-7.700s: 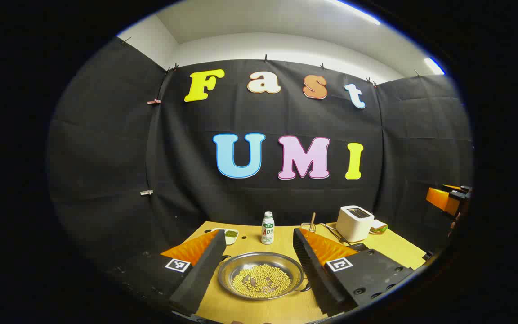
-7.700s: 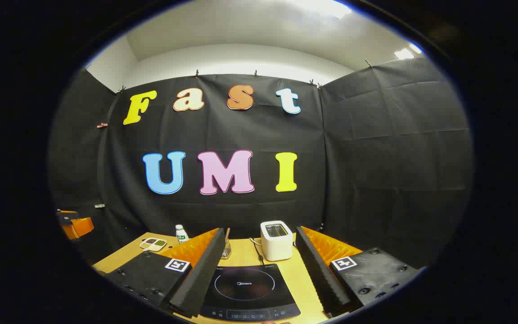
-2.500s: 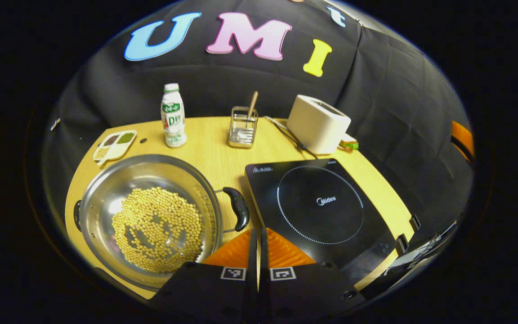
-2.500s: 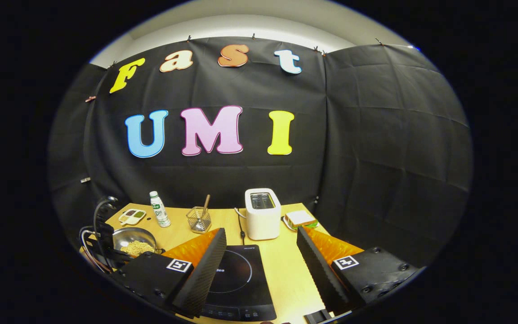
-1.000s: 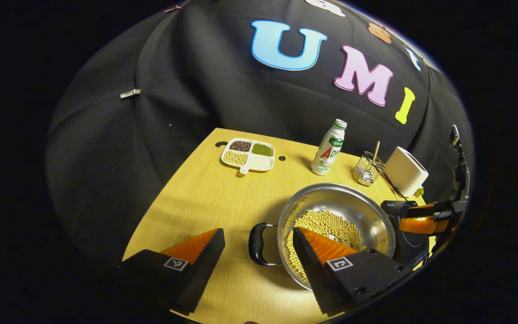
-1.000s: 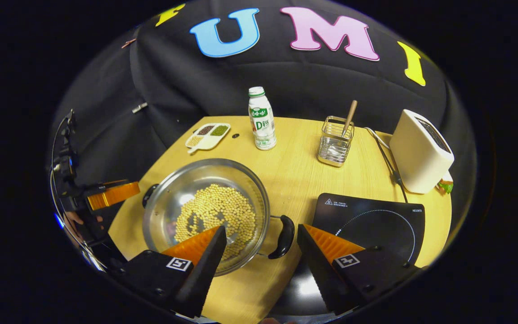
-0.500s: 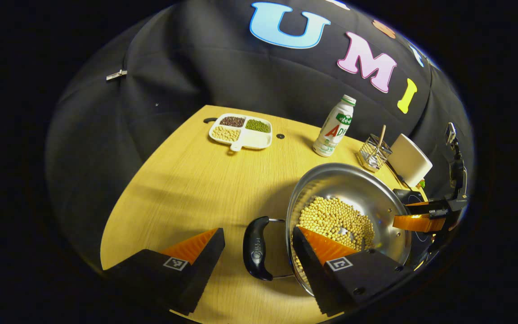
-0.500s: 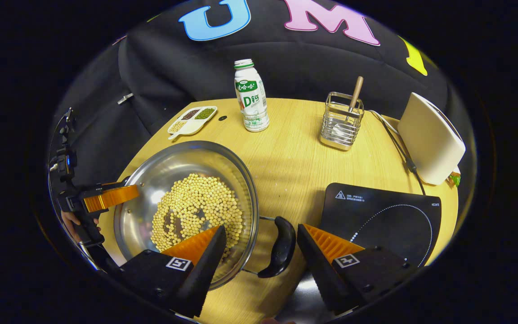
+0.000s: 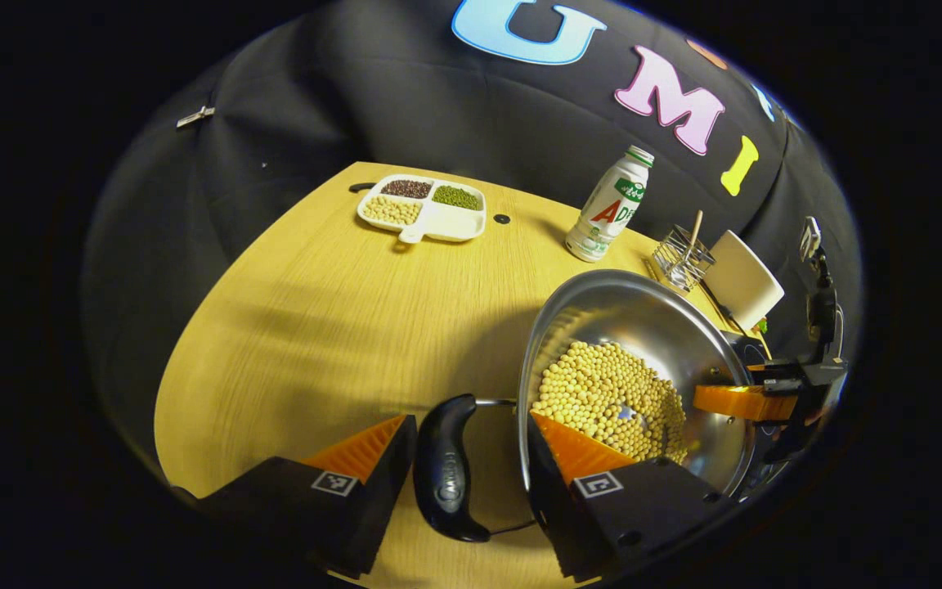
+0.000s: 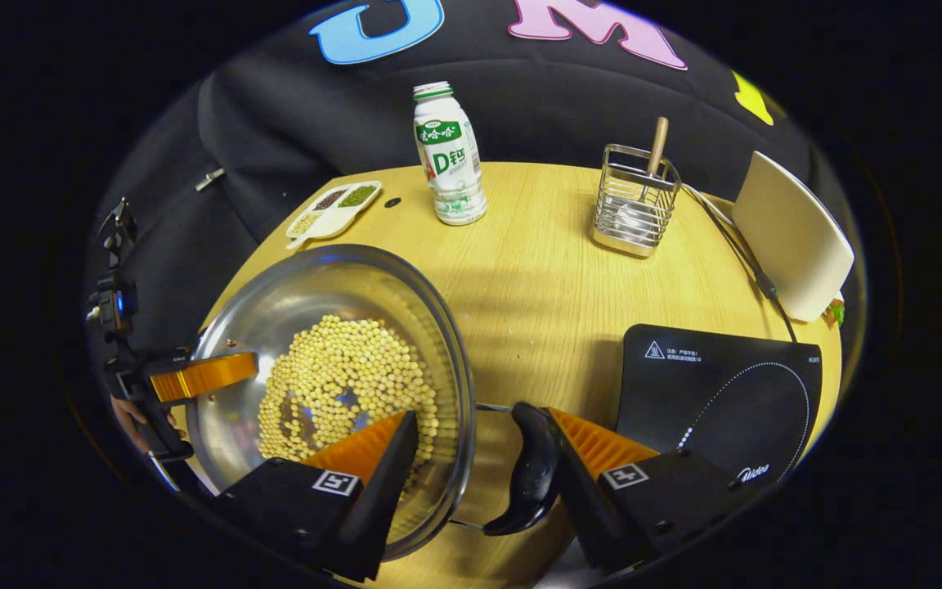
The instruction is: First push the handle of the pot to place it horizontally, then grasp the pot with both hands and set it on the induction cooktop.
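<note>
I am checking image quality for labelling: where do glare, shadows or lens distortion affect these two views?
Left gripper view: the fisheye bends the table edge into a curve; soft shadow bands cross the wood, and bright glare sits on the pot wall. Right gripper view: the pot rim bulges near the lens, highlights glint between the soybeans, and the induction cooktop stays dark but sharp.

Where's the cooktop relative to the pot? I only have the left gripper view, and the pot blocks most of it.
Observer: In the right gripper view the induction cooktop lies on the table just past the handle nearest the right gripper, apart from the pot.
Operator: Anything on it?
Observer: No, its black top is bare. The toaster stands behind it.
Operator: Right gripper closed on that handle?
Observer: No. The right gripper is open, one finger inside the rim over the soybeans, the other at the handle's outer side.
</note>
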The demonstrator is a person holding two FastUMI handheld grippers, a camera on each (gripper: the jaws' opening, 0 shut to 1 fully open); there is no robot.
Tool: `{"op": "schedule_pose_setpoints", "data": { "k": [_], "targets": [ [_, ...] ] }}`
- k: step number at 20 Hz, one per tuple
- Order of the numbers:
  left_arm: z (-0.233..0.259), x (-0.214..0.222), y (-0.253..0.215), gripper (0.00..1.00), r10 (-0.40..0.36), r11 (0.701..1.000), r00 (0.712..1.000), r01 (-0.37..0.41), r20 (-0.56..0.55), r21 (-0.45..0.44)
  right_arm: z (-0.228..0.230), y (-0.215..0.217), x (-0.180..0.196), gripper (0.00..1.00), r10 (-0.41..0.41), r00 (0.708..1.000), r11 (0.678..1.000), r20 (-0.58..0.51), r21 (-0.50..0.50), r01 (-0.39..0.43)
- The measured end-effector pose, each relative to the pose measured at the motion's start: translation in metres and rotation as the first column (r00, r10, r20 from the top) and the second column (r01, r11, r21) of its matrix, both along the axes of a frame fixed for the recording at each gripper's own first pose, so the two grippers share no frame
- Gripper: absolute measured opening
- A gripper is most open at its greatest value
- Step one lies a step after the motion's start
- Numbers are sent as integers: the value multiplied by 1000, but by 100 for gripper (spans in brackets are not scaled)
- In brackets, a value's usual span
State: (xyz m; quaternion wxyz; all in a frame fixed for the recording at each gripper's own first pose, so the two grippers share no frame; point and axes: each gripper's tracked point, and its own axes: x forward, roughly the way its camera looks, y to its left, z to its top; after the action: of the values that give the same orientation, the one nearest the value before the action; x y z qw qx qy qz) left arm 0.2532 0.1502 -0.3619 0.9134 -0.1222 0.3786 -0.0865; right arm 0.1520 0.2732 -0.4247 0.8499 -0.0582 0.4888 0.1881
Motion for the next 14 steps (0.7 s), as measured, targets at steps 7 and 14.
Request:
{"op": "schedule_pose_setpoints", "data": {
  "k": [7, 14],
  "targets": [
    [-4, -5, 6, 66, 9, 999, 1000, -9, -22, -34, -14, 5, -6, 72, -57, 996, 998, -64, 37, 60],
    [-4, -21, 9, 62, 50, 999, 997, -51, -60, -17, -15, 7, -14, 62, -86, 994, 994, -70, 56, 90]
  ]
}}
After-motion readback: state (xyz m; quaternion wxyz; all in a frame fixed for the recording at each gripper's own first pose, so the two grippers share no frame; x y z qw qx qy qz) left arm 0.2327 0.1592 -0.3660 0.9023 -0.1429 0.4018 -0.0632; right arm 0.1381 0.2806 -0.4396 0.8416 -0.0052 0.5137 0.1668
